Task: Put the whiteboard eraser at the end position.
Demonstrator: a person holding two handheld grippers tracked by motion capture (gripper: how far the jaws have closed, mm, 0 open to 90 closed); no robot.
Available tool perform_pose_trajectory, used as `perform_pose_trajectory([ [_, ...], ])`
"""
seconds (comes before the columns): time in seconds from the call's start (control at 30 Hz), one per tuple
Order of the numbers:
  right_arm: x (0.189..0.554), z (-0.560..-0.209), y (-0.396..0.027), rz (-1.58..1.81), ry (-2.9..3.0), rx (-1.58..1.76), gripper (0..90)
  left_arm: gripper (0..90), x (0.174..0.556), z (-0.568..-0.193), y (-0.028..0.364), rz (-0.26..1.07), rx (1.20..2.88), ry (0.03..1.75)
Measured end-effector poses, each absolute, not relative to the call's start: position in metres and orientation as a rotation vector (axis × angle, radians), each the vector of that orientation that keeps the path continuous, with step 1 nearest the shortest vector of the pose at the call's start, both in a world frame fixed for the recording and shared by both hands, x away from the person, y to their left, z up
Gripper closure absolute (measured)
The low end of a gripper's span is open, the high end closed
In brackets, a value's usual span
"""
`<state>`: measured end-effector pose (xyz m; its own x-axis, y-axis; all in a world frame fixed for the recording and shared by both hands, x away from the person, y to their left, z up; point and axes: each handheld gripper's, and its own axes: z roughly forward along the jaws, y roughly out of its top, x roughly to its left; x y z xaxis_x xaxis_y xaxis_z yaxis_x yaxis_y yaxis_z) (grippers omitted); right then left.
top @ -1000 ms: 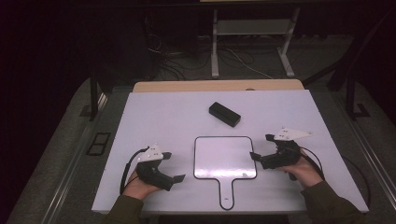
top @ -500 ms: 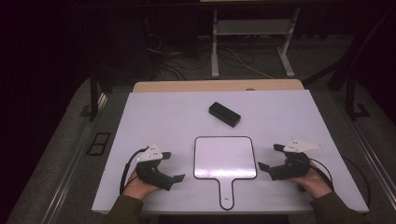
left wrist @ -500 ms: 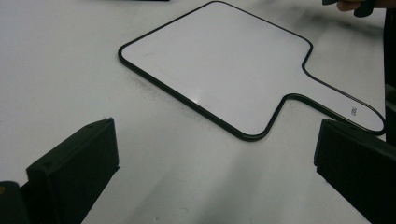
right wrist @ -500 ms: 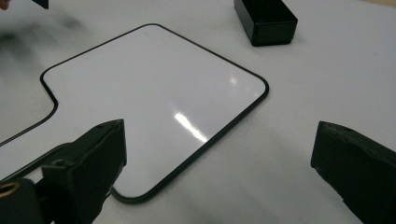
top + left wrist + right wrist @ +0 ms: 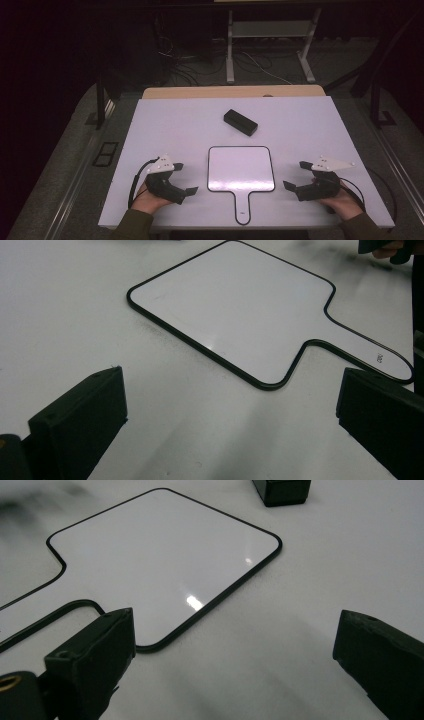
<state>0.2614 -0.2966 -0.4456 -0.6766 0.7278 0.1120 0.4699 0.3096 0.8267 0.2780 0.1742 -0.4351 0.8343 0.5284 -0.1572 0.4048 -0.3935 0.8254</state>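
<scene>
Out on the white table (image 5: pixel 310 125), a small black box (image 5: pixel 240 122) lies flat towards the far side, turned at an angle to the edges, with bare surface all around it. Behind the far edge runs a pale wooden strip (image 5: pixel 200 92), touching the tabletop. Beyond that, on the grey floor, cables (image 5: pixel 185 75) lie in loose tangles near a white metal stand (image 5: pixel 230 50) (its top is lost in the dark). Down on the left, a dark two-slot floor plate (image 5: pixel 104 153) sits beside the table.
</scene>
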Motion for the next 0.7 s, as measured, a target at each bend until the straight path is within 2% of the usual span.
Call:
perform_pose_trajectory([
  [0.7,0.2604,-0.4493,-0.3012,1.279,2.314,1.089,2.3,0.0,0.2782,-0.4366,0.1739,0.159,2.043,0.689],
])
